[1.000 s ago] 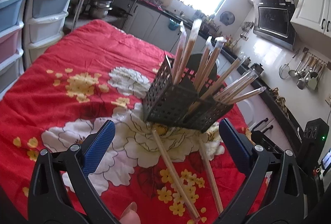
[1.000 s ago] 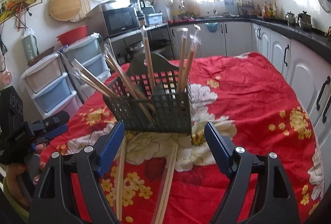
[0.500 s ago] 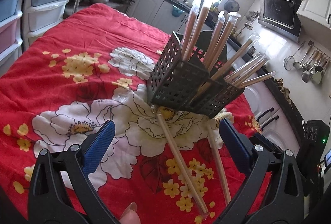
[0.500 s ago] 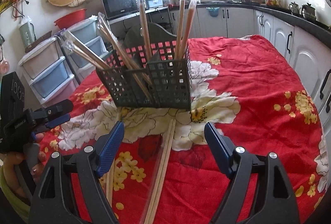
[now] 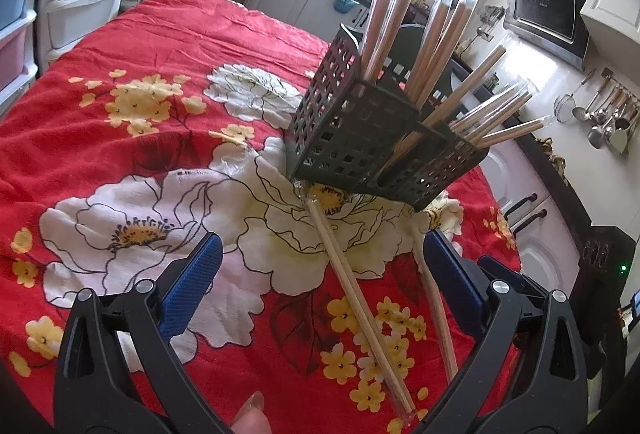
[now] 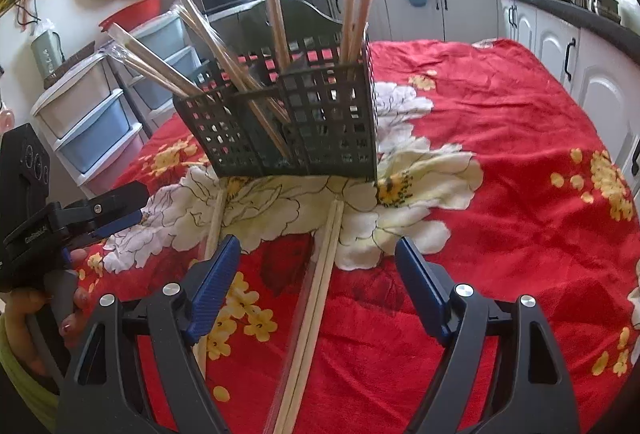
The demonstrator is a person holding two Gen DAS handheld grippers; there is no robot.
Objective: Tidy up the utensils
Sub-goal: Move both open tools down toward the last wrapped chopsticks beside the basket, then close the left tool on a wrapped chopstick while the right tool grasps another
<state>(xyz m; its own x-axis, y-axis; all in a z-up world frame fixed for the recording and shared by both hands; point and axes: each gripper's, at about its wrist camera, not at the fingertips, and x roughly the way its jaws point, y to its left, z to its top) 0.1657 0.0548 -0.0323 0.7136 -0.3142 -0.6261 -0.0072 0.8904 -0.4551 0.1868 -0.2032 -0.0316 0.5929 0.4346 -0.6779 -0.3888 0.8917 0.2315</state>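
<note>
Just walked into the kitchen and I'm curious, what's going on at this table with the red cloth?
A person holds a gripper in each hand over the flowered red cloth. Both the left gripper and right gripper are open and empty. A black mesh holder already stands full of wrapped chopsticks. Two more wrapped pairs lie on the cloth, one between the right gripper's jaws, the other beside it.

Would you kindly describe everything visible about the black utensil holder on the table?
The black utensil holder is a perforated plastic-looking caddy with square grid holes, divided into compartments, with a taller arched back panel. It stands upright on the red floral tablecloth. Wrapped chopsticks lean out of its compartments, and neither gripper touches it.
</note>
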